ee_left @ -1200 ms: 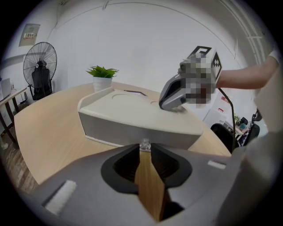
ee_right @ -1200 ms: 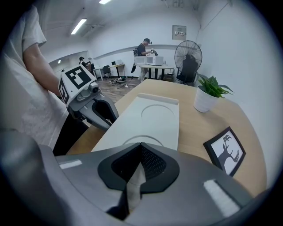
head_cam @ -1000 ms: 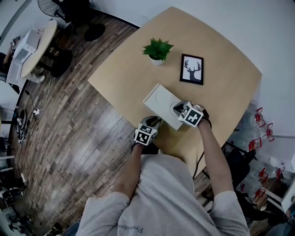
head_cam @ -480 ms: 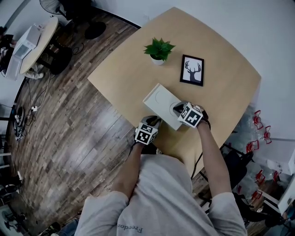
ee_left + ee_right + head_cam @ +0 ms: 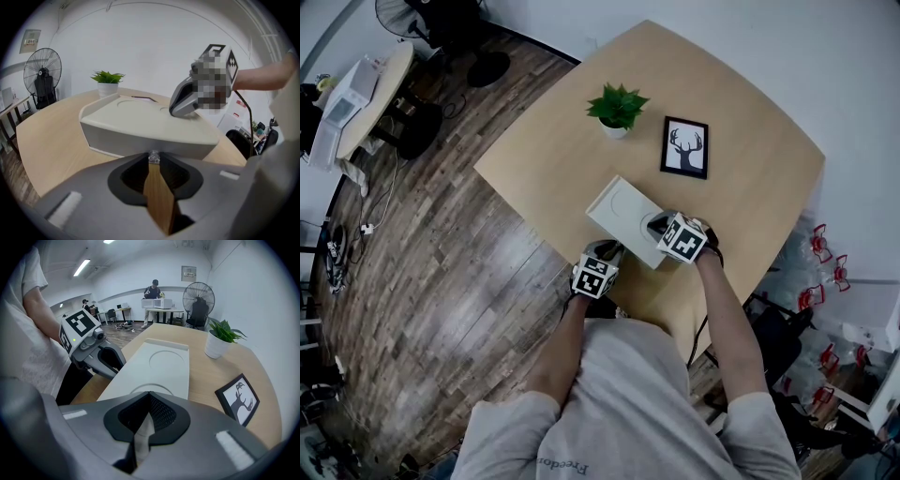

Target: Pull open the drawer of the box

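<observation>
A flat white box (image 5: 621, 212) with round recesses in its lid lies near the front edge of the wooden table (image 5: 741, 122). My left gripper (image 5: 612, 250) is at the box's front face. In the left gripper view its jaws (image 5: 153, 154) are shut on a small shiny drawer knob (image 5: 153, 158) below the box (image 5: 140, 126). The drawer front looks flush with the box. My right gripper (image 5: 658, 224) rests on the lid, its jaws (image 5: 149, 394) shut with nothing between them, over the box top (image 5: 161, 359).
A small potted plant (image 5: 616, 105) and a framed deer picture (image 5: 685, 147) stand behind the box. The table edge is just behind the left gripper, with wooden floor (image 5: 441, 281) below. A fan (image 5: 198, 301) and desks with people are far off.
Nothing has visibly moved; both grippers and the box keep their places, and only the head view shifts slightly.
</observation>
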A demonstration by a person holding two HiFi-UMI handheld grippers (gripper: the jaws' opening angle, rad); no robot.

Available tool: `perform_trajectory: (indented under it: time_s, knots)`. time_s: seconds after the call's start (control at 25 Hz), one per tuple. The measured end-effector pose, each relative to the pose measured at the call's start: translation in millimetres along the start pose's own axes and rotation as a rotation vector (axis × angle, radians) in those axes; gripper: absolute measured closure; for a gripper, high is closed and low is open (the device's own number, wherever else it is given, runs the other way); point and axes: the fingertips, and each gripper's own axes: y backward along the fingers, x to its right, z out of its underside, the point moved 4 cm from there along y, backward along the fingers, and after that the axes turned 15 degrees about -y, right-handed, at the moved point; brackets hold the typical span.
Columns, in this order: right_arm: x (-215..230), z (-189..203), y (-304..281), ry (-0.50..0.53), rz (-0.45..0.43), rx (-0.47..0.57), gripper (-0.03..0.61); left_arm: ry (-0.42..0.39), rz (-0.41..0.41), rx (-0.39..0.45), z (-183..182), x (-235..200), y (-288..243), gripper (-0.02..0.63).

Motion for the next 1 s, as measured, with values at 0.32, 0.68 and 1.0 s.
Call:
perform_trajectory:
  time_s: [0.32,0.68,1.0]
  knots:
    - [1.7,-0.1,-1.1,0.001,-0.001,0.001,0.577,-0.001,0.004,-0.002,2.6,-0.6,2.8,0.485]
    - [0.8,-0.8,-0.5,0.004,0.002,0.002,0.577,-0.003,0.001,0.000,6.5,-0.1,8.0,0.483]
    - [0.9,-0.8,-0.3,0.008,0.001,0.009,0.577,-0.010,0.006,-0.001,10.2,1.6,12.2,0.485]
